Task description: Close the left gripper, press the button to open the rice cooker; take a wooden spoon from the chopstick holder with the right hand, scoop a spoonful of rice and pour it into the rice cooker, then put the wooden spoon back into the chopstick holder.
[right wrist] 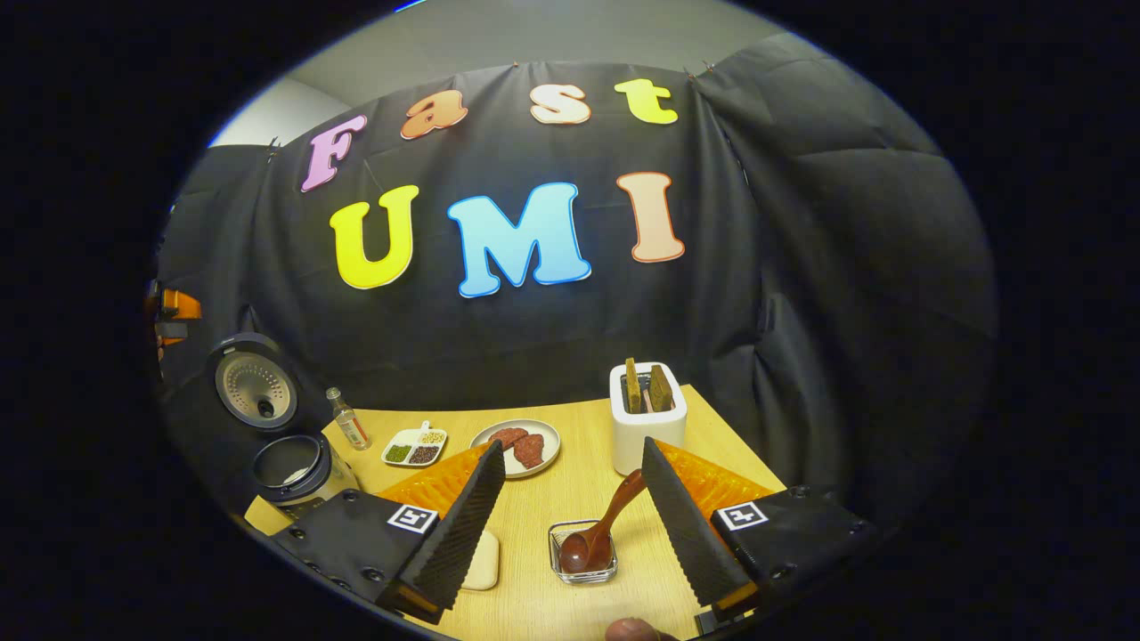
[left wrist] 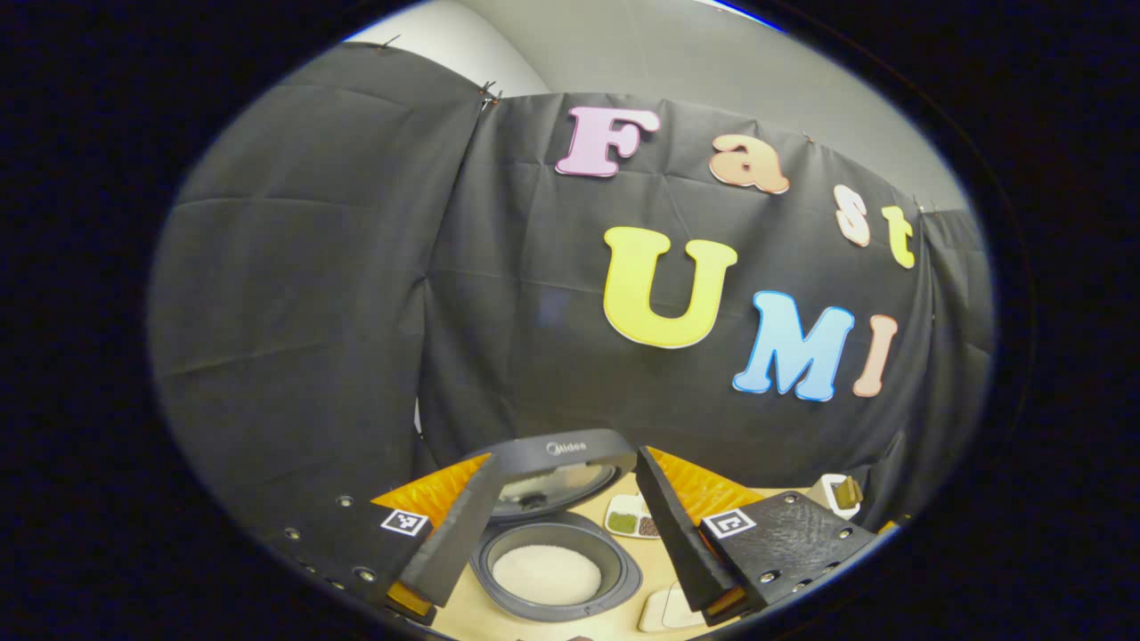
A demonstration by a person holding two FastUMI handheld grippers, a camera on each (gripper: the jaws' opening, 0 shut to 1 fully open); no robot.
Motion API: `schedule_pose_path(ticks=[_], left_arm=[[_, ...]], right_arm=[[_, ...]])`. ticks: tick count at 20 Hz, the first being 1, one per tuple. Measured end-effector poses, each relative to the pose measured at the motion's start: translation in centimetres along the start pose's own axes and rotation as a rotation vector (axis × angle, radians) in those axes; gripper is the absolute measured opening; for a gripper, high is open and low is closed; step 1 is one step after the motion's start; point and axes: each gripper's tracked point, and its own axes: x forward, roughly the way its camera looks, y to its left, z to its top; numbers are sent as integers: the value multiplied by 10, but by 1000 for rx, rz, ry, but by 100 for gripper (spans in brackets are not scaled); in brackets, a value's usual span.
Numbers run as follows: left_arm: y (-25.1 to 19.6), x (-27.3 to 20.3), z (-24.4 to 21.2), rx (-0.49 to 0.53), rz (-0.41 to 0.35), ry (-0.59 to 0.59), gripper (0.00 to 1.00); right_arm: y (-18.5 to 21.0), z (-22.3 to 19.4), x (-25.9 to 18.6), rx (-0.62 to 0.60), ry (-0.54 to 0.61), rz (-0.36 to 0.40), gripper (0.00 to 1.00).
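The rice cooker (left wrist: 557, 570) stands open between my left gripper's fingers, its lid (left wrist: 557, 472) raised and white rice in the pot. My left gripper (left wrist: 565, 456) is open and hovers just in front of the cooker. In the right gripper view the cooker (right wrist: 294, 467) stands at the far left with its lid (right wrist: 254, 383) up. A dark wooden spoon (right wrist: 597, 530) rests with its bowl in a small glass dish (right wrist: 583, 552), its handle leaning up beside the right finger (right wrist: 686, 525). My right gripper (right wrist: 572, 447) is open and holds nothing. Behind it the white chopstick holder (right wrist: 647, 414) contains wooden utensils.
On the wooden table (right wrist: 570, 485) are a plate of red pieces (right wrist: 517, 445), a divided dish of beans (right wrist: 414, 445), a small bottle (right wrist: 347, 418) and a pale square pad (right wrist: 485, 561). The divided dish (left wrist: 632, 516) and holder (left wrist: 842, 494) lie right of the cooker. A fingertip (right wrist: 632, 630) shows at the bottom.
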Motion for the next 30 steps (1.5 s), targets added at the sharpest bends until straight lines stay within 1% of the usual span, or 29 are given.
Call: schedule_pose_path(ticks=[1, 2, 3, 4, 5, 6, 7, 8, 11, 12, 15, 16, 17, 19, 21, 23, 24, 25, 27, 28, 30], left_arm=[[5, 19, 4, -26, -14, 3, 96], [6, 37, 3, -54, -33, 21, 92], [7, 56, 0, -80, -46, 45, 96], [12, 72, -2, -97, -41, 73, 96], [17, 86, -6, -105, -43, 95, 92], [19, 100, -8, -108, -45, 115, 96], [20, 113, -13, -108, -48, 140, 93], [23, 122, -19, -106, -44, 165, 96], [21, 135, -47, -140, -53, 279, 96], [22, 139, -49, -135, -46, 288, 96], [10, 131, -67, -130, -66, 354, 98], [8, 124, -72, -153, -74, 381, 94], [6, 116, -79, -171, -85, 409, 98], [-3, 103, -95, -192, -106, 462, 98], [-11, 94, -116, -200, -102, 504, 98], [-24, 82, -148, -162, -98, 548, 98], [-29, 75, -163, -121, -97, 568, 100], [-31, 68, -177, -81, -94, 587, 98], [-39, 57, -206, -20, -76, 635, 100], [-42, 52, -219, 7, -68, 656, 98], [-44, 47, -239, 49, -46, 698, 98]], right_arm=[[4, 6, -5, -21, -19, -8, 98], [8, 13, -11, -38, -40, -19, 98], [12, 16, -16, -47, -56, -29, 98], [15, 19, -22, -48, -67, -39, 98], [18, 20, -26, -41, -73, -47, 98], [21, 21, -31, -31, -76, -55, 98], [22, 20, -35, -20, -78, -68, 98], [23, 18, -38, -11, -77, -80, 98], [23, 6, -45, 11, -60, -107, 98], [23, 3, -47, 18, -52, -109, 98], [24, -6, -46, 22, -33, -107, 98], [25, -8, -45, 21, -29, -98, 98], [26, -9, -43, 19, -26, -84, 98], [26, -13, -40, 10, -15, -56, 98], [22, -13, -39, 8, -19, -36, 98], [14, -21, -37, 15, -9, -31, 98], [10, -25, -37, 25, 4, -24, 98], [7, -29, -38, 37, 16, -16, 98], [-2, -36, -37, 47, 33, -4, 98], [-8, -39, -37, 47, 41, -3, 98], [-17, -44, -40, 52, 52, 2, 98]])
